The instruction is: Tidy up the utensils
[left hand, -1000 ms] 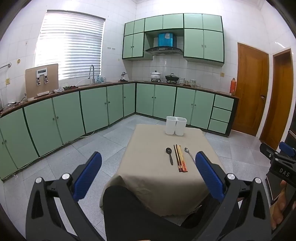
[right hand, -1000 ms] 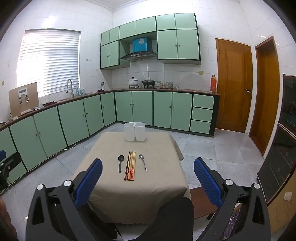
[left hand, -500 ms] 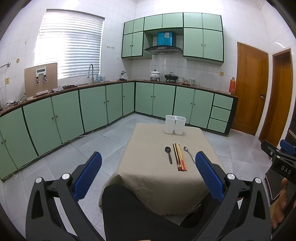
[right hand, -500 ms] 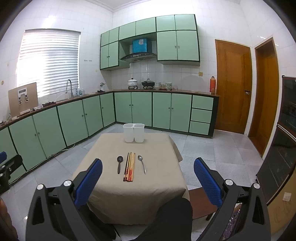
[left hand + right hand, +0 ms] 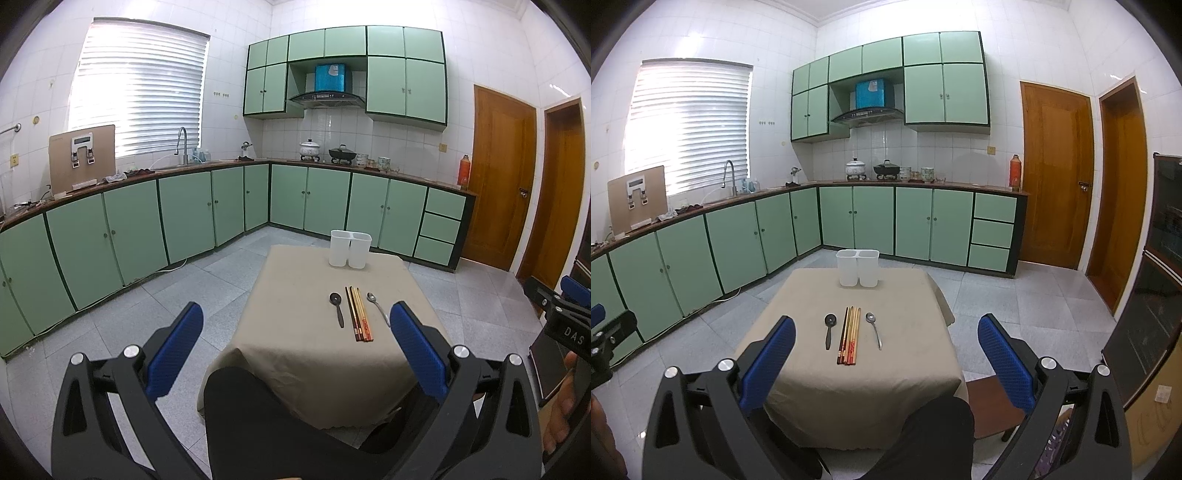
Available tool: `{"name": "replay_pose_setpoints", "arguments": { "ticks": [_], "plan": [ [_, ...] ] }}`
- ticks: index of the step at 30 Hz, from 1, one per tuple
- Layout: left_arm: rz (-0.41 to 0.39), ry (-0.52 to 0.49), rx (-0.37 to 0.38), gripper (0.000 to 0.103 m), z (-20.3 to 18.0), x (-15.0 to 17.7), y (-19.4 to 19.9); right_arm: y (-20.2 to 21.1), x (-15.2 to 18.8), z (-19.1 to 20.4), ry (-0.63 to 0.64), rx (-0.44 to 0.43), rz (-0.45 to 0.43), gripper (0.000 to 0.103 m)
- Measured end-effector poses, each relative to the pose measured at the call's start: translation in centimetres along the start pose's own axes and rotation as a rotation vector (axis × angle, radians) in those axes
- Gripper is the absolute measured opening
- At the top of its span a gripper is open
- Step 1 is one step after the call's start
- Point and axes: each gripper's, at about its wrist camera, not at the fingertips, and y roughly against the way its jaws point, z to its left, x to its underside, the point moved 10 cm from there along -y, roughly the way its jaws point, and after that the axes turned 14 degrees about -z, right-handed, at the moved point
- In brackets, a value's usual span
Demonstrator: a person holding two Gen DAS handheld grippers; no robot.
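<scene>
Nothing is picked up yet: the left gripper (image 5: 295,343) and right gripper (image 5: 886,350) both hang spread and empty short of the table (image 5: 908,373), where a black spoon (image 5: 829,328), chopsticks (image 5: 849,336) and a metal spoon (image 5: 874,328) lie side by side near the white holder (image 5: 857,267) (two compartments, far edge), so reaching in comes next.

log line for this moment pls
left gripper open | right gripper open | spoons, chopsticks on table | holder untouched

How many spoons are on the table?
2. The black spoon lies left of the chopsticks, and the silver spoon lies right of them, all on the table. I cannot see inside the white holder, so more could be hidden there.
</scene>
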Motion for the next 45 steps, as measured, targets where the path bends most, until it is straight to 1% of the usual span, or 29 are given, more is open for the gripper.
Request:
{"name": "replay_pose_setpoints", "arguments": {
  "ticks": [15, 45],
  "plan": [
    [0.000, 0.002, 0.001, 0.098, -0.62, 0.15, 0.22, 0.05, -0.11, 0.13, 0.004, -0.001, -0.004, 0.097],
    [0.002, 0.003, 0.003, 0.098, 0.07, -0.09, 0.38, 0.32, 0.00, 0.60, 0.008, -0.001, 0.001, 0.097]
  ]
}}
